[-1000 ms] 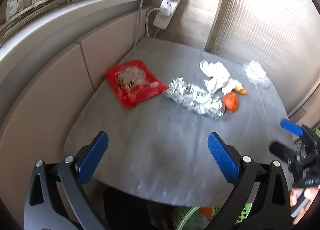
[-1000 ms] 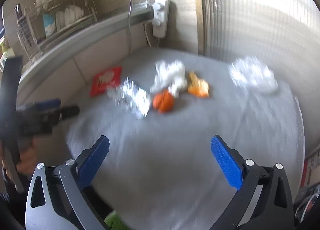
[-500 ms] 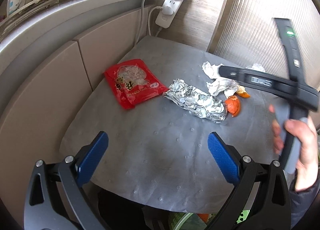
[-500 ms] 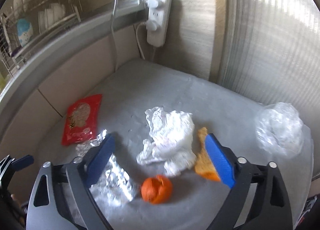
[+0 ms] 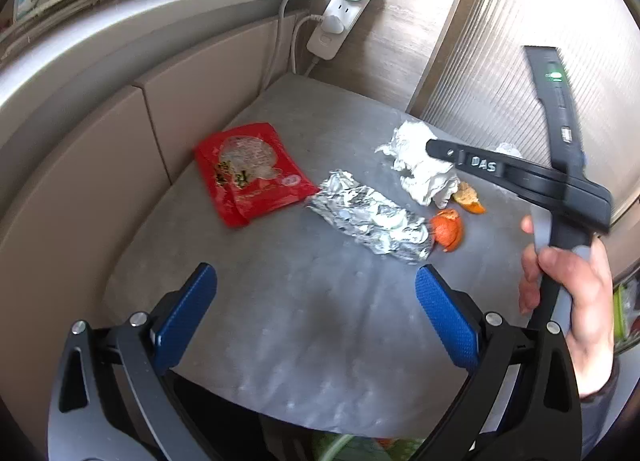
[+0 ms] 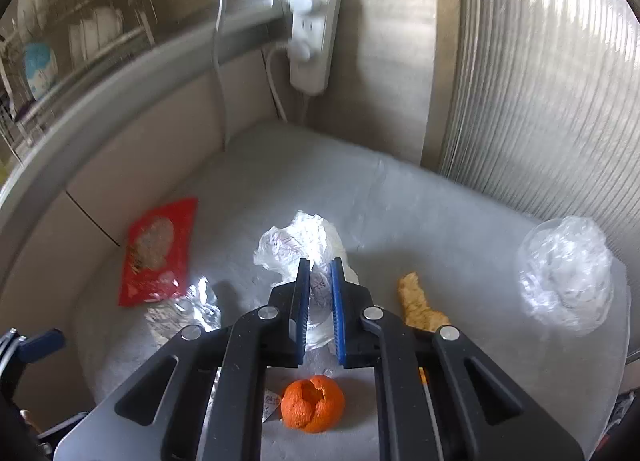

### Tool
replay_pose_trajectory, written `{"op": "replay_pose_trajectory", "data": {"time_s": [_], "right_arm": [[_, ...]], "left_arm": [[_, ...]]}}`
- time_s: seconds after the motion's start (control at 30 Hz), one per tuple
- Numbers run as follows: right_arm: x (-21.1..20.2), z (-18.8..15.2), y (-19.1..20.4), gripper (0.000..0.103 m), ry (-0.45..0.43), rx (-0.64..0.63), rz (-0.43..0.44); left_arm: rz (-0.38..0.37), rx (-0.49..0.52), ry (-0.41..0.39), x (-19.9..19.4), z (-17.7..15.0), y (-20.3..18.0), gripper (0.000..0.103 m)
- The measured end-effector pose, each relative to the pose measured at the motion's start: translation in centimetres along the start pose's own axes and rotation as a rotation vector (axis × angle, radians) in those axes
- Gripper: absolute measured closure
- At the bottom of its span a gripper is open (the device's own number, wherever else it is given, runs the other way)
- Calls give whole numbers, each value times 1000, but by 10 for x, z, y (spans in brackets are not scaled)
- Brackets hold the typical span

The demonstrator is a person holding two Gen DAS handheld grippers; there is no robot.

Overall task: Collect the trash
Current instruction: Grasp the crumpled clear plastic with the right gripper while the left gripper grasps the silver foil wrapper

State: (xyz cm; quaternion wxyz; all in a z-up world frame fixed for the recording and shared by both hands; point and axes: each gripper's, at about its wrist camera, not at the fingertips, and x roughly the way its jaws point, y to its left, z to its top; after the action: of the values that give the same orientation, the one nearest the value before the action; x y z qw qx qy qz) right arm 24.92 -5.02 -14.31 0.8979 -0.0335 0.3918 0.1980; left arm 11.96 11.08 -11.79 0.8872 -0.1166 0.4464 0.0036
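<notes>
Now right gripper jaws clamp crumpled tissue, no clear long axis.

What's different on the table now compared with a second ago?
The right gripper swept in over the table and shut on the crumpled white paper. The left gripper stayed open; the red packet, foil wrapper and orange peels stayed put.

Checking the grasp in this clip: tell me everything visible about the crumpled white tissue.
The crumpled white tissue is a thin, wrinkled paper wad with faint print, lying on the grey mat. It sits between the foil wrapper and the orange peel strip, with a peel cup nearer the camera. The right gripper is shut on its near part, blue pads pinching a fold. The wad has not been lifted.
</notes>
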Motion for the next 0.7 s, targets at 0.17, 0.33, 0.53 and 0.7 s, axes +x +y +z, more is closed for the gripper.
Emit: {"op": "replay_pose_trajectory", "data": {"time_s": [0.17, 0.33, 0.53, 0.7], "right_arm": [[-35, -2, -8, 92, -76, 9, -13], [-73, -16, -26, 92, -133, 27, -34], [-111, -44, -50, 92, -175, 55, -27], [-129, -69, -67, 92, -191, 62, -20]], "left_arm": [[-46, -107, 67, 15, 15, -11, 8], [15, -195, 141, 42, 33, -29, 8], [104, -314, 199, 67, 49, -44, 9], [198, -392, 230, 84, 52, -50, 10]]}}
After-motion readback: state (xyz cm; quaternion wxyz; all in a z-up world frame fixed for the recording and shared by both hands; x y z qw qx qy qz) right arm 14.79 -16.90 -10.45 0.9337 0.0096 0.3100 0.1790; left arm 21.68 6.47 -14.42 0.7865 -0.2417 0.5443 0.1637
